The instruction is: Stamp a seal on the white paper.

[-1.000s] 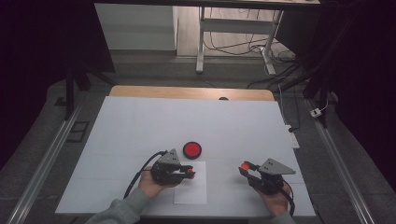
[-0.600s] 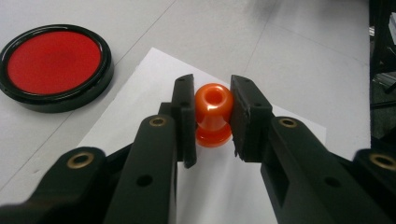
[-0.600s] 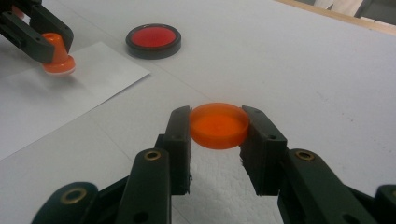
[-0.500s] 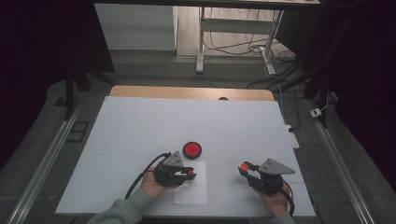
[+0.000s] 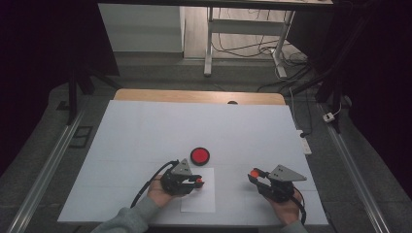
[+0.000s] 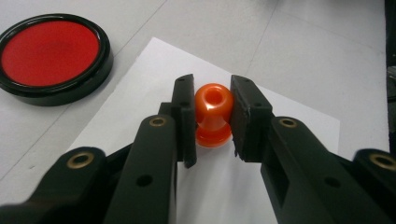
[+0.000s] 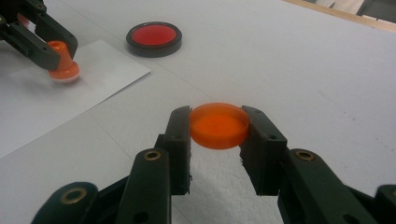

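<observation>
At the left of the high view, the person's left hand holds the left gripper low over a sheet of white paper near the table's front edge. In the left gripper view its jaws are closed nearly together on the neck of a small orange stamp, which stands upright with its wider base on the paper; the base's underside is hidden. The stamp's rounded top has a hole in it. The hand and gripper body cover the left part of the paper in the high view.

Just beyond the paper, on the white table cover, lies a round ink pad with a black rim and red middle. The left gripper view cuts off its left edge.

Farther right, well apart from the paper, the right hand holds the right gripper. Its jaws are partly open and pinch a flat orange lid by its edges, held roughly level. Whether the lid touches the table below cannot be told. The right hand is partly cut off by the bottom edge of the high view.
</observation>
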Motion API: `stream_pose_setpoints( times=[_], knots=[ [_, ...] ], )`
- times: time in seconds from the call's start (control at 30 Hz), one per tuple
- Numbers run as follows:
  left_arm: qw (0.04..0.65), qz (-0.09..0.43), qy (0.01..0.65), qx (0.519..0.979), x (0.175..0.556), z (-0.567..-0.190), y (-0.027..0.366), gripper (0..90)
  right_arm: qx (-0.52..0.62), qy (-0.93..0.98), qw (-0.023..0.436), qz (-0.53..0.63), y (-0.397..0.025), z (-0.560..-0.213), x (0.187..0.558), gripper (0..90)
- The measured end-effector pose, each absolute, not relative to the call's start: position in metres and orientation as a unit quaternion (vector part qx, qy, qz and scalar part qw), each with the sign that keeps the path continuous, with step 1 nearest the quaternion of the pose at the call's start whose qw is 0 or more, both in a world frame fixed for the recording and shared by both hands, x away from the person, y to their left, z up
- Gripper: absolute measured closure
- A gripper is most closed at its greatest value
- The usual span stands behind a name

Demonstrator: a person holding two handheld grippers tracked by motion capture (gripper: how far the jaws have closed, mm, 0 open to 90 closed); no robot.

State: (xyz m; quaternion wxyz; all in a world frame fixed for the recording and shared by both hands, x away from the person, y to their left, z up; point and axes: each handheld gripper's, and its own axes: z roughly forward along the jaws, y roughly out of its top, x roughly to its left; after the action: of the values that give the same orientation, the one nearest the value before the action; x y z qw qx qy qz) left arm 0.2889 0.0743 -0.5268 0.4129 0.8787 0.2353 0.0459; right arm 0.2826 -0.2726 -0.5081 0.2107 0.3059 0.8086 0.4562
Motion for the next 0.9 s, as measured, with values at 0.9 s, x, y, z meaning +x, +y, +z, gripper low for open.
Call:
stream_pose_setpoints(
  times=[0.9],
  knots=[
    [0.402,0.097,0.216,0.885,0.275,-0.535,0.07,72.1,0.306,0.807,0.213,0.458,-0.273,-0.507,0.281,64.3]
  ],
)
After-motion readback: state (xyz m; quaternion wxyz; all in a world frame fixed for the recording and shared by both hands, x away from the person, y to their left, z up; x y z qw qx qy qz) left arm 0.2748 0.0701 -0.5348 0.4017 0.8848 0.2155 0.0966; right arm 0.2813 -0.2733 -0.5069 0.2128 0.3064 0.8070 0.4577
